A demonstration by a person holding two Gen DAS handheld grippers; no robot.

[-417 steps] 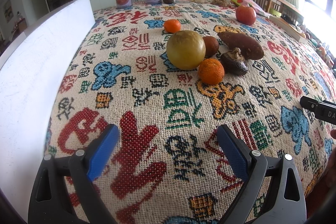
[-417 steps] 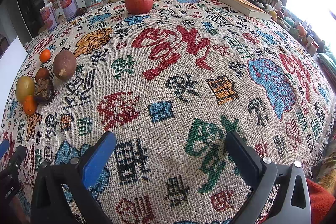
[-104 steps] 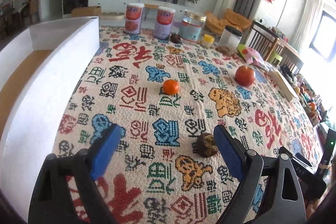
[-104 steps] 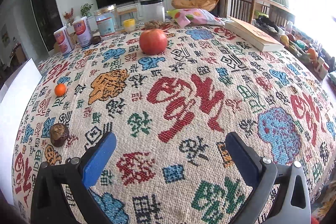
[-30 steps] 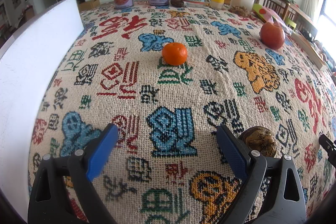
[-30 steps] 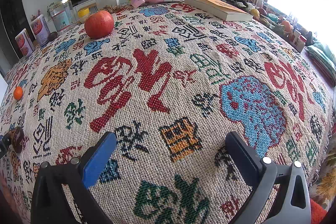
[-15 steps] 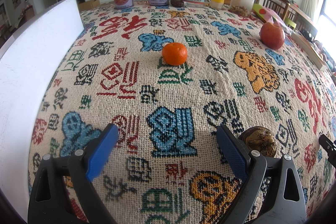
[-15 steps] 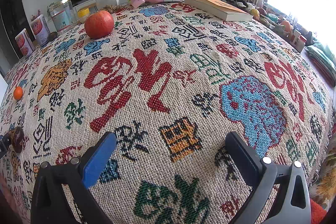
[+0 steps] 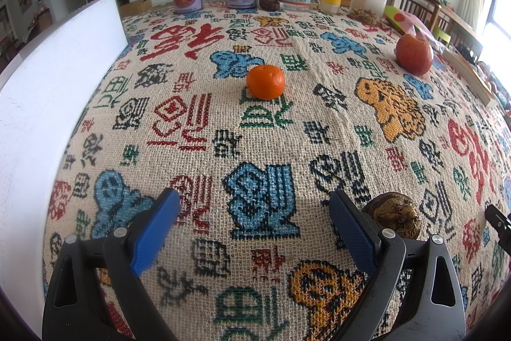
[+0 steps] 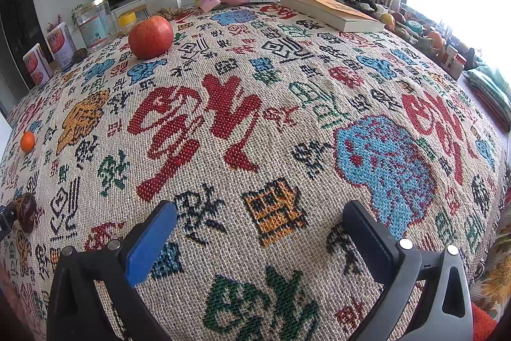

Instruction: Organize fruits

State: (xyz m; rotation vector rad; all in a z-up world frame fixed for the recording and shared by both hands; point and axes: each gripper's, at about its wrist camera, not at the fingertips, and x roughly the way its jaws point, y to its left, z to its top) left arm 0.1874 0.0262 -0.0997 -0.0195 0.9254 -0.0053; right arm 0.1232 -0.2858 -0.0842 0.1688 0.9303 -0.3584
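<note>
Both tools empty, jaws wide apart. Left tool (image 9: 254,214) sits low over the patterned cloth on the surface (image 9: 262,123), aimed toward the far end; right tool (image 10: 260,221) is over bare cloth w/ nothing between its jaws. Fruit left out: a wrinkled dark brown fruit (image 9: 396,218) just outside the left tool's right finger (image 9: 349,230), touching or nearly so, can't tell which; a small orange (image 9: 265,81) straight ahead of the left tool, well apart; a red apple (image 10: 150,36) far off toward the jars. A white box wall (image 9: 48,104) runs along the left tool's left side, prob. where fruit goes. Key relation: the brown fruit lies to the right of the left tool's gap, not inside it. It's roundish, no clear long axis. Left tool is by far the nearer; from the right wrist view the fruit is way off at the left edge. Next move likely needs a sideways shift right to straddle it.
</note>
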